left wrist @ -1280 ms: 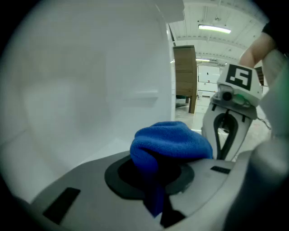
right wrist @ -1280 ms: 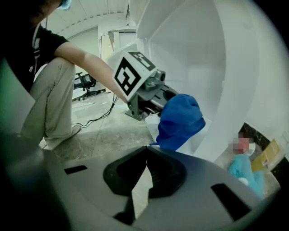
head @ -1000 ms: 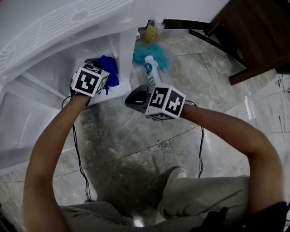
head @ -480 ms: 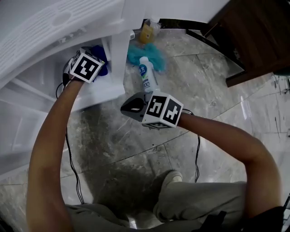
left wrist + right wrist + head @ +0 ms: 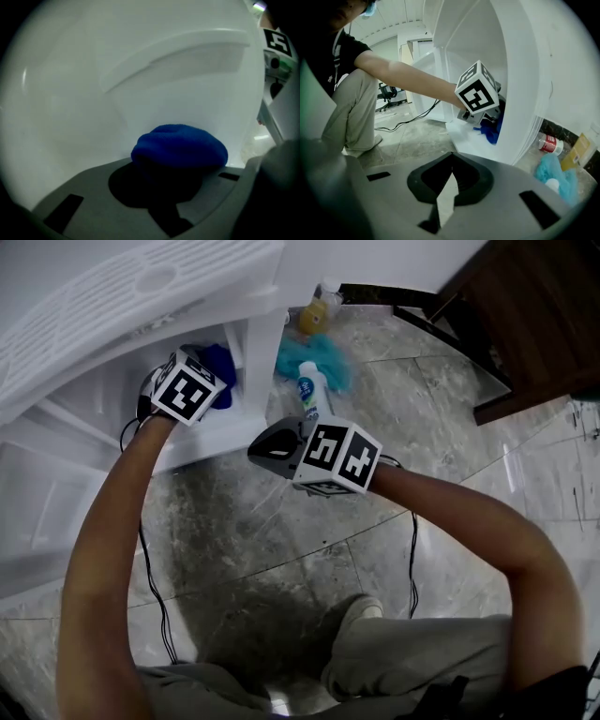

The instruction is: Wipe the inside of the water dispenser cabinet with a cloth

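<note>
Right gripper [image 5: 451,159] is hanging over the floor [image 5: 281,549], jaws fully closed, empty. Left gripper [image 5: 199,373] is gripping 1 blue cloth [image 5: 180,147] inside the white cabinet [image 5: 140,70]. 1 bottle [image 5: 309,395] is lying beyond.

Upper left of the head view, the cabinet [image 5: 112,296] is white plastic, smooth with a satin sheen and a ribbed top panel. Low centre in the left gripper view, the cloth [image 5: 180,145] is blue soft-pile fabric, matt. The floor [image 5: 281,540] is grey veined stone tile, polished and reflective. Upper right, the furniture [image 5: 534,306] is dark wood, low sheen. Top centre, the rag [image 5: 330,360] is fluffy teal fibre. The bottle [image 5: 309,395] is glossy white plastic with a printed label.
</note>
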Demonstrator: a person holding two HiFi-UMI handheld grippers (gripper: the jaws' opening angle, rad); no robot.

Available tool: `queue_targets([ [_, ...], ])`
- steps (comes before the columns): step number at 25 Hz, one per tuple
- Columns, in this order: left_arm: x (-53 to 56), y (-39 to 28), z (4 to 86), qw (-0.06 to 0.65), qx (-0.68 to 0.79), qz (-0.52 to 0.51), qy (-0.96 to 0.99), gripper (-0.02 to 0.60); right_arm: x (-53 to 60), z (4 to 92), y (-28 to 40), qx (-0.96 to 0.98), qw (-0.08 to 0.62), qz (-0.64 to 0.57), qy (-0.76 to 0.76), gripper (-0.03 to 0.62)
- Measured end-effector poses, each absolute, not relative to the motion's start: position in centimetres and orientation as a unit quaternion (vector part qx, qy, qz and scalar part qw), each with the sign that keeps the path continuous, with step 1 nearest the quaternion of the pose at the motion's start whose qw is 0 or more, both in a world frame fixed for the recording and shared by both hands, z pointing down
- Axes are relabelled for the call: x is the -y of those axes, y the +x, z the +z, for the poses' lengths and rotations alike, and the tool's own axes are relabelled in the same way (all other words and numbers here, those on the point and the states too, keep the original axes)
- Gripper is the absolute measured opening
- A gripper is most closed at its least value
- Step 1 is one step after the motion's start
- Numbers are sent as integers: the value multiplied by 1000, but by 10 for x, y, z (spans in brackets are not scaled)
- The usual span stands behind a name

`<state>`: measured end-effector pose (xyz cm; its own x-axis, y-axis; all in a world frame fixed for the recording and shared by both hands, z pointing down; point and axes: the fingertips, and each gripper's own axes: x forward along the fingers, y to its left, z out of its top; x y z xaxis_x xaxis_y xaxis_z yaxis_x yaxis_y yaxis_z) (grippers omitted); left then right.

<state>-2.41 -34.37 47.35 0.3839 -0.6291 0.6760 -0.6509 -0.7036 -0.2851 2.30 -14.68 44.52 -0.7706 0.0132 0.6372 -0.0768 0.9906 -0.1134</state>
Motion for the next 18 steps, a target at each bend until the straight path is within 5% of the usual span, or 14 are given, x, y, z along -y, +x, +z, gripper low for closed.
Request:
queue_targets([
  [18,350,-26,477,-16,397,413,820,57,142,443,9,940,334,62,1,-2],
])
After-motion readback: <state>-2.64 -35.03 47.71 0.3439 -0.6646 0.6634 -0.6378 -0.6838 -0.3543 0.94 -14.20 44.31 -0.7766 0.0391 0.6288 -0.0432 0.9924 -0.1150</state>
